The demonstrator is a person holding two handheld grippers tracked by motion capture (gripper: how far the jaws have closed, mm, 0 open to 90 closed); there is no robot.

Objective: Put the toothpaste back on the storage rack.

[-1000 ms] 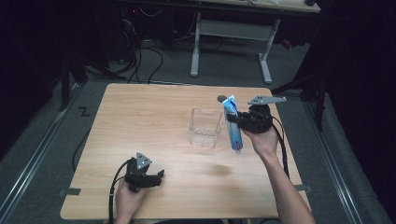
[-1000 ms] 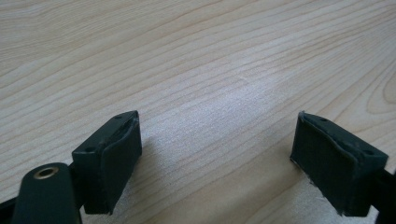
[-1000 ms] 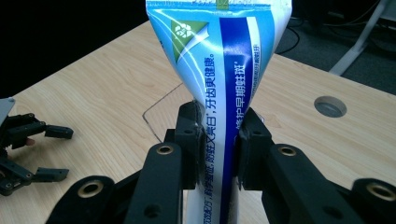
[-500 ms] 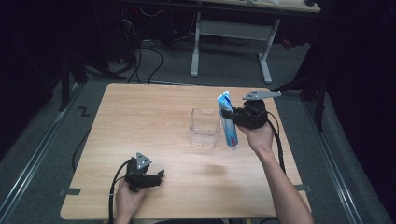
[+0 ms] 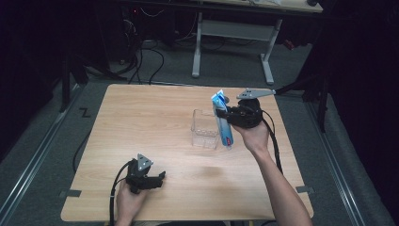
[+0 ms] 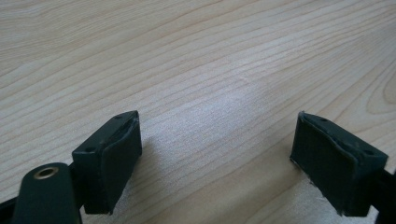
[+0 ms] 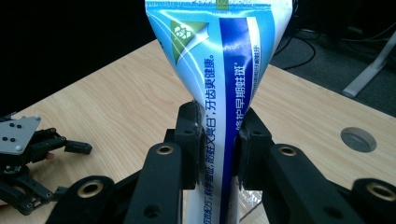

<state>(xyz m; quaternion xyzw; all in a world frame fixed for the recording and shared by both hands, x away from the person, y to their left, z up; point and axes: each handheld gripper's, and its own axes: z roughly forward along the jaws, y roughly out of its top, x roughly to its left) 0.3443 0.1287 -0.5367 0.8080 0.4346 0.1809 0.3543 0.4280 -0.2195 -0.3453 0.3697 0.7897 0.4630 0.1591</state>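
Note:
A blue and white toothpaste tube [image 5: 222,120] hangs upright in my right gripper [image 5: 229,116], which is shut on its middle. In the right gripper view the two jaws pinch the tube [image 7: 219,88], whose flat crimped end points up. The tube's lower end is just right of a clear plastic box [image 5: 205,128] standing in the middle of the wooden table [image 5: 141,122]. My left gripper [image 5: 157,179] rests near the table's front left edge, held by a hand. Its jaws stand open over bare wood, with black pads [image 6: 119,154] wide apart.
A round cable hole [image 7: 358,138] is cut in the tabletop near the right gripper. Behind the table stands a white desk frame [image 5: 233,37] with cables on the dark floor. Cables trail from both grippers.
My right gripper has lifted and tilted the toothpaste tube more upright, shifting it slightly left toward the clear box. The left gripper has stayed where it was.

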